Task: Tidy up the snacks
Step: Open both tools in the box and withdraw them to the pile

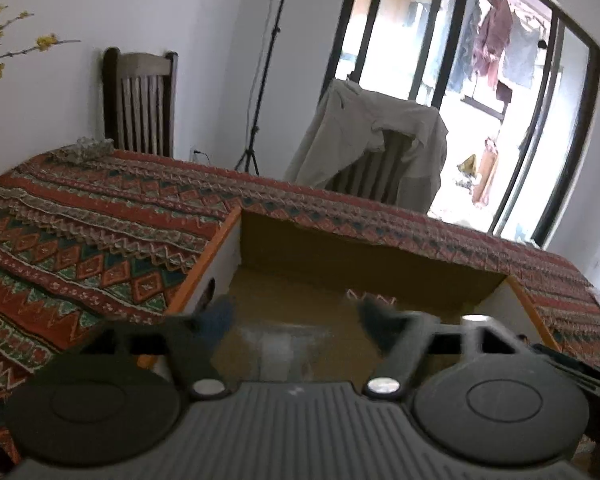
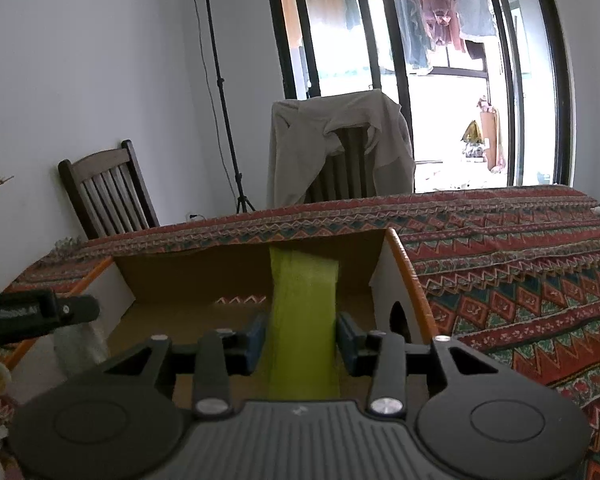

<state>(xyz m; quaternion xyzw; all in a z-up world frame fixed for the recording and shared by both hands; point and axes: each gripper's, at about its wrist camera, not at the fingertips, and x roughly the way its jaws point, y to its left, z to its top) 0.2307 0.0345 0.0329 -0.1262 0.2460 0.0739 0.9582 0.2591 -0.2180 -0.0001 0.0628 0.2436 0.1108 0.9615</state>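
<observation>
- The left claw [image 1: 296,320] stands wide open over the cardboard box [image 1: 300,240] on the patterned worktop [image 1: 80,248]; a pale, blurred packet [image 1: 278,346] lies on the box floor below it, not gripped.
- The right claw [image 2: 300,340] has its blue pads [image 2: 256,340] either side of a yellow-green snack pack [image 2: 301,312], with a sliver of gap showing, so the hold looks let go.
- That pack sits inside the box, its far end leaning against the back wall.
- Its long axis runs away from the camera, from the claw towards the back wall, tilted up at the far end.
- To finish well, both claws should lift straight back without snagging the packs, so they stay aligned side by side.
</observation>
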